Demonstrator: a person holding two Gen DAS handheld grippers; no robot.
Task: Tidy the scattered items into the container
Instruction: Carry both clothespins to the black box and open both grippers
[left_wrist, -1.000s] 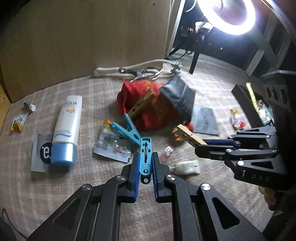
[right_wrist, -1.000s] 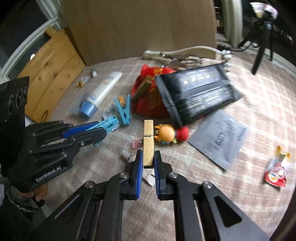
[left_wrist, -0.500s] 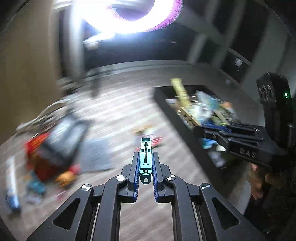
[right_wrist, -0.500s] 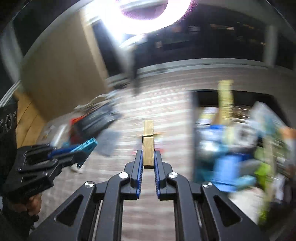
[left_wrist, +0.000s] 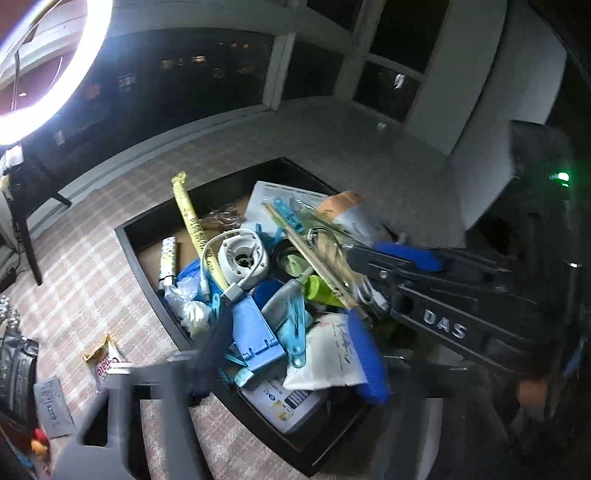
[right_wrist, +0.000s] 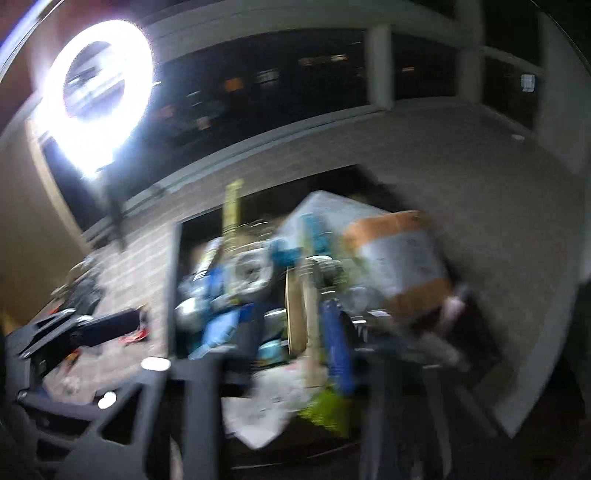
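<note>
Both tools are seen over the black container (left_wrist: 127, 236), which stands on the checked table (left_wrist: 85, 280) and is already heaped with small goods. The left tool (left_wrist: 291, 365) is opening, its jaws spread wide in motion blur; a blue clothes peg (left_wrist: 295, 332) lies on the heap between them and is not pressed by either pad. The right tool (right_wrist: 284, 369) is likewise opening, and a wooden clothes peg (right_wrist: 295, 314) is seen, much blurred, between its jaws above the heap; whether it is touched by a pad cannot be told, but no grip is shown.

Both pegs are judged to be light, stiff and springy, so little is risked when they are dropped onto the pile. They are best taken across the flat sides near the spring, where the pads find parallel faces.

Scattered things remain on the table beside the container: a snack sachet (left_wrist: 105, 363), a grey foil packet (left_wrist: 51, 406) and a black pouch (left_wrist: 16, 373). The sachet and packet are judged thin, soft and slippery; an edge or a raised corner would have to be pinched. The pouch looks bulkier and limp, and a fold near its middle would be the likelier hold.
</note>
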